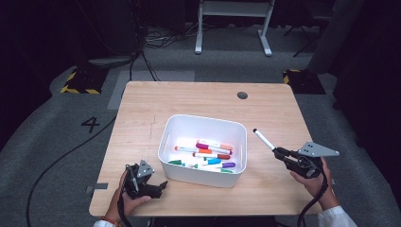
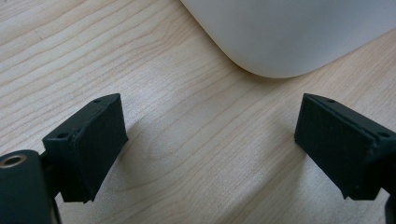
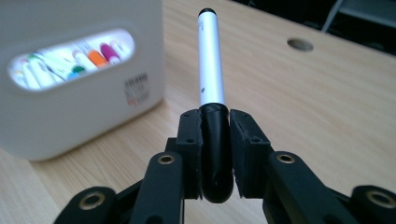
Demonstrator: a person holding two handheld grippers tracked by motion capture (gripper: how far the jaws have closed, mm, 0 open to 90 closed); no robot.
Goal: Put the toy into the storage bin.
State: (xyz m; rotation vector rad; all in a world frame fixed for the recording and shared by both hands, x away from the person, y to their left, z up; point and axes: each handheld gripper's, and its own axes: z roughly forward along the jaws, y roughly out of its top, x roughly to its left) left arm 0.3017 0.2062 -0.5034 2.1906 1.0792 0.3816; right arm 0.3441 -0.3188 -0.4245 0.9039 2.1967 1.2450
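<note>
A white bin point(image 1: 168, 142) in the middle of the wooden table point(image 1: 198, 101) holds several coloured markers point(image 1: 208, 153). My right gripper point(image 1: 280, 152) is to the right of the bin, shut on the black cap of a white marker point(image 1: 263, 139) that points up and away toward the bin. In the right gripper view the marker point(image 3: 211, 65) stands between the jaws, with the bin point(image 3: 88, 112) to the left and markers visible through its handle slot. My left gripper point(image 1: 162, 185) rests open at the bin's near left corner. Only bare wood lies between its pads point(image 2: 91, 140), the bin's corner point(image 2: 280, 42) just ahead.
A round cable hole point(image 1: 242, 95) sits near the table's far edge. Cables point(image 1: 71, 151) run across the grey floor at the left. A white table frame point(image 1: 234, 23) stands behind.
</note>
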